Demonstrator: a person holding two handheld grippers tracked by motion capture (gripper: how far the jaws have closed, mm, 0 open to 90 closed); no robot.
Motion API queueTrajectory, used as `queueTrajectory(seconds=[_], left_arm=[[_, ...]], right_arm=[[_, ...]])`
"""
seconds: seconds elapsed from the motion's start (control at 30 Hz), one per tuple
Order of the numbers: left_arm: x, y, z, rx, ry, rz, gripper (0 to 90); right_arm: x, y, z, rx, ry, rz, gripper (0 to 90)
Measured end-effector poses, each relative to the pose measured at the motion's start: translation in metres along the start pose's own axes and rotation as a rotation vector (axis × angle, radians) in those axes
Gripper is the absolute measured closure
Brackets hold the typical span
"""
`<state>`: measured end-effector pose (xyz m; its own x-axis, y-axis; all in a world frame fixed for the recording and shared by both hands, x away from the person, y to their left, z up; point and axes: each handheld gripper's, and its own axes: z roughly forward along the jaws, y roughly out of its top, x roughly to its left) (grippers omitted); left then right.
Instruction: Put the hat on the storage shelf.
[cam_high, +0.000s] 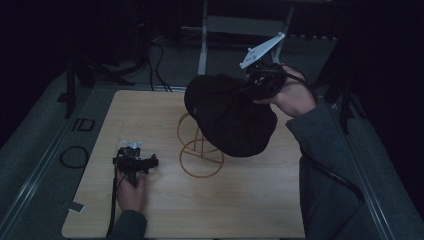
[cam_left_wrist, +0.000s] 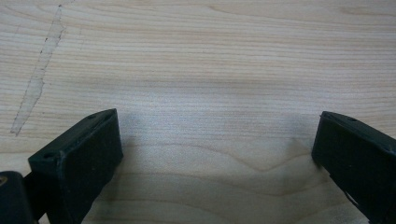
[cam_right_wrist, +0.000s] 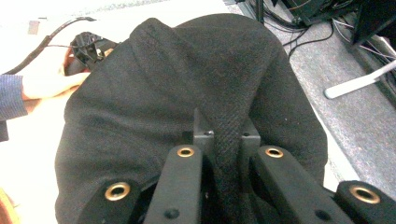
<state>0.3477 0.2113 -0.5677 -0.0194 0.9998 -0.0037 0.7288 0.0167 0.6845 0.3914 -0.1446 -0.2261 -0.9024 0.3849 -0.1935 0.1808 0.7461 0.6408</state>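
Right claw (cam_right_wrist: 227, 135) pinching one black hat (cam_right_wrist: 187, 84)

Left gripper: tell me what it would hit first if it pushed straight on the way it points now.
Most likely the bare wooden table. The left gripper has its jaws wide open with nothing between them, and its own view looks onto wood grain alone. How steeply it tilts down is hard to judge.
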Motion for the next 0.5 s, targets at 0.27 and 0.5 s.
queueTrajectory(seconds=[0.27, 0.5], left_arm=[[0.000, 0.000, 0.000, 0.001, 0.001, 0.001, 1.2], [0.000, 0.000, 0.000, 0.000, 0.001, 0.000, 1.2]], right_arm=[[0.004, 0.014, 0.013, 0.008, 0.021, -0.009, 84.5], [0.005, 0.025, 0.024, 0.035, 0.027, -0.012, 84.4]])
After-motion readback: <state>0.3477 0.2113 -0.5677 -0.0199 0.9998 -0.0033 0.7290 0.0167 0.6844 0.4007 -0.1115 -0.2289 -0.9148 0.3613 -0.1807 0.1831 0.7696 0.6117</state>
